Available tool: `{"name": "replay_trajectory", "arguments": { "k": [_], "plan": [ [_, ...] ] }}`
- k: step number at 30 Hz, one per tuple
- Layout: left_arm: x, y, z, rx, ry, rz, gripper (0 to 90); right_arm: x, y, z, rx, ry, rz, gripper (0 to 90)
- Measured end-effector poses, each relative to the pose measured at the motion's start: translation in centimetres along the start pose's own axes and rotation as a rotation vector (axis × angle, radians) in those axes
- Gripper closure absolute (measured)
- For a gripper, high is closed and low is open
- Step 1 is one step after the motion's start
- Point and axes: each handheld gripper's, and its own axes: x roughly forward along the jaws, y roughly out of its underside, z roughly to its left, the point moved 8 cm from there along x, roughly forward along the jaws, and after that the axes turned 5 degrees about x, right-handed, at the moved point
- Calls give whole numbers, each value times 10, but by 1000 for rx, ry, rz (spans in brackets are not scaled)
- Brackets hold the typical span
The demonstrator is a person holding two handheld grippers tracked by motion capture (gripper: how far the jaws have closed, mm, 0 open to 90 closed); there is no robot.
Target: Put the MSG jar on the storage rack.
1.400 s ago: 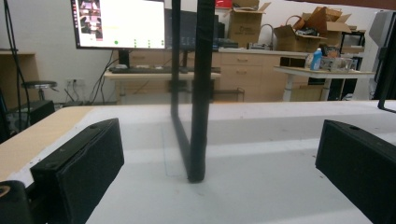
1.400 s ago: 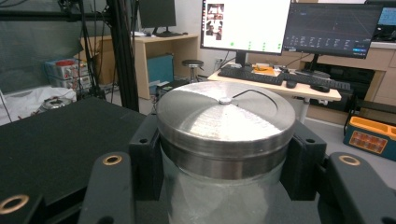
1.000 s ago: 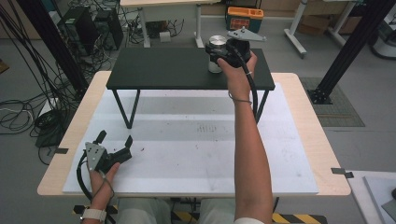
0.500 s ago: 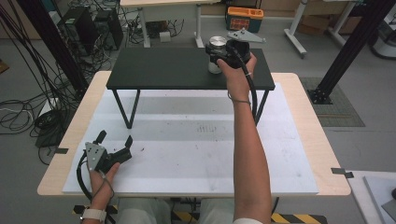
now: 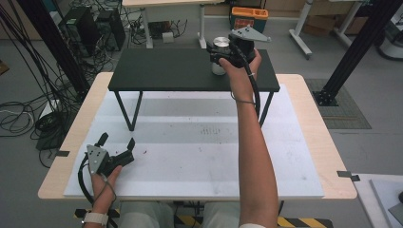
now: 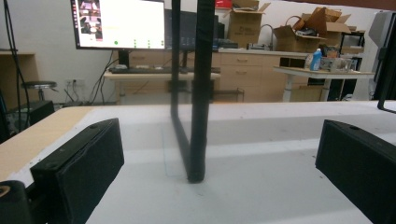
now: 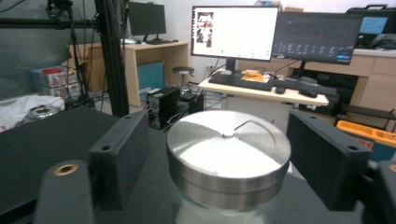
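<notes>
Plainly, atop the pale wooden table with the white mat (image 5: 309,142), on the black flat-topped shelf with thin metal legs (image 5: 166,71): a clear-looking round jar with a brushed silver metal lid (image 5: 220,47), close to the shelf's far edge and right of its middle. Stands upright, long axis vertical, lid uppermost; being round, faces no particular way. Straddled by the black right gripper (image 5: 223,56), with jaws that have just been opening, now partway apart and clear of the lid on both sides in the right gripper view, so clasping nothing. Likely trouble from here: pulling back at a slant and catching the lid's rim with one pad, enough to tip the tall jar or nudge it over the near-by far edge; dragging the trailing cable across it, with the same result. Lower left, resting on the white mat: the black left gripper (image 5: 116,141), spread wide and empty, well apart from the jar and no threat to it.
</notes>
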Motion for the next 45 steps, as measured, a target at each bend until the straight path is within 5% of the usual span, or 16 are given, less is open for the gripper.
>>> {"name": "replay_trajectory", "arguments": {
  "k": [12,26,34,45],
  "plan": [
    [0,0,0,1,0,2,14,-12,-4,4,-6,-4,-11,195],
    [0,0,0,3,-2,4,14,-47,-7,8,-24,-44,-51,172],
    [0,0,0,6,-2,4,14,-72,8,6,-30,-81,-69,110],
    [0,0,0,7,-2,5,13,-92,44,8,-97,-122,-54,69]
  ]
}}
